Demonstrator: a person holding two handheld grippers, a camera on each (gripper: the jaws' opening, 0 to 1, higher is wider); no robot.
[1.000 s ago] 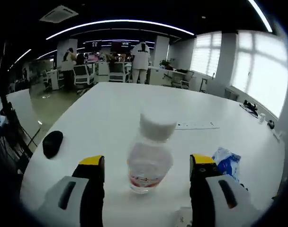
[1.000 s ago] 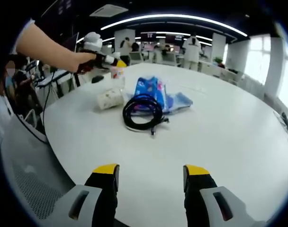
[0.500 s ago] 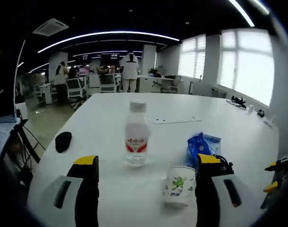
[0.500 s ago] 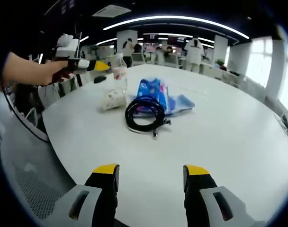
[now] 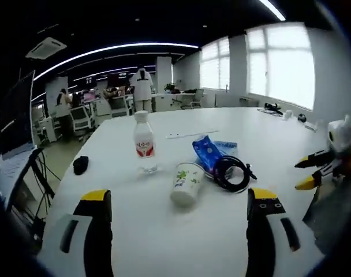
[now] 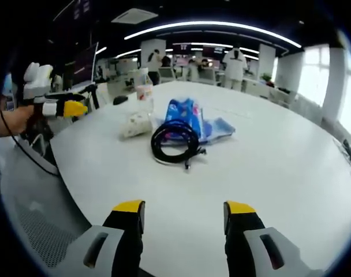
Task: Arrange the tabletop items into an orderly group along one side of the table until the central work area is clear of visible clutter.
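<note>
Your left gripper (image 5: 175, 205) and right gripper (image 6: 184, 213) both hung with jaws apart, holding nothing. On the table (image 5: 164, 242) the upright bottle (image 5: 144, 144), the tipped cup (image 5: 186, 183), the blue packet (image 5: 209, 153) and the black cable coil (image 5: 232, 173) sat clustered together.

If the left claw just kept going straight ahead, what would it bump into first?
Probably the paper cup lying on its side: it sits nearest, roughly centred between the left claw's open jaws. The water bottle and black cable coil lie farther back, off to either side. Depth is hard to judge.
</note>
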